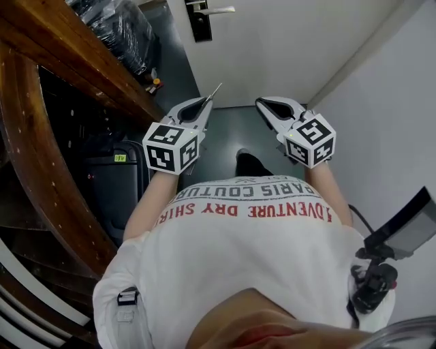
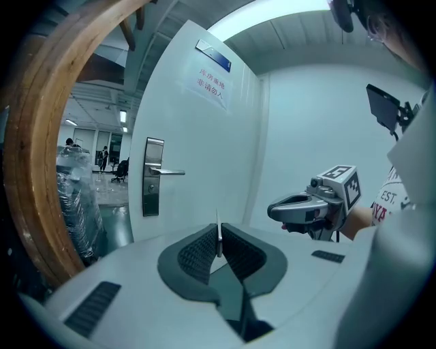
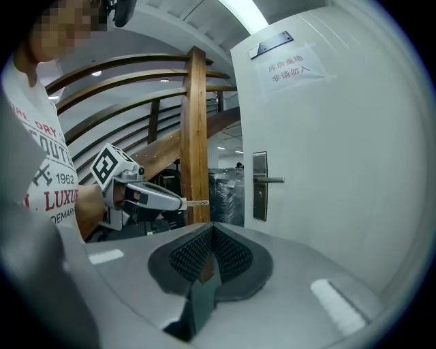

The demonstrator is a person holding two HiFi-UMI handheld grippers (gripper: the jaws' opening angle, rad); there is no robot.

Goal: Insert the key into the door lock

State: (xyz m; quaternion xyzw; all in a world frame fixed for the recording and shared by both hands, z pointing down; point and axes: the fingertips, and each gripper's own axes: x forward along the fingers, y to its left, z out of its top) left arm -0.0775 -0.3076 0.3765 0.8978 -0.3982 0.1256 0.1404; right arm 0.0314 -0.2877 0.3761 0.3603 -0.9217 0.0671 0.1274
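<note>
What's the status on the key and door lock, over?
Left gripper shut on key; right gripper shut, empty. Key short of door lock, not inserted. Nothing seen between them.

We stand in an office building hall, by a white door (image 2: 204, 157) with a paper sign (image 2: 212, 80) and a metal handle (image 2: 169, 172), and left of that door are big wooden stairs (image 1: 34, 157), plastic-wrapped things (image 2: 71, 198) and a bright room (image 2: 95, 136) with chairs (image 2: 122, 168).

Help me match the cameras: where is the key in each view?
Head view: key juts from the left gripper, upper centre.
Left gripper view: edge-on between the fingers, centre.
Right gripper view: left of centre, pointing right.
Shared landmark: the door lock plate.
</note>
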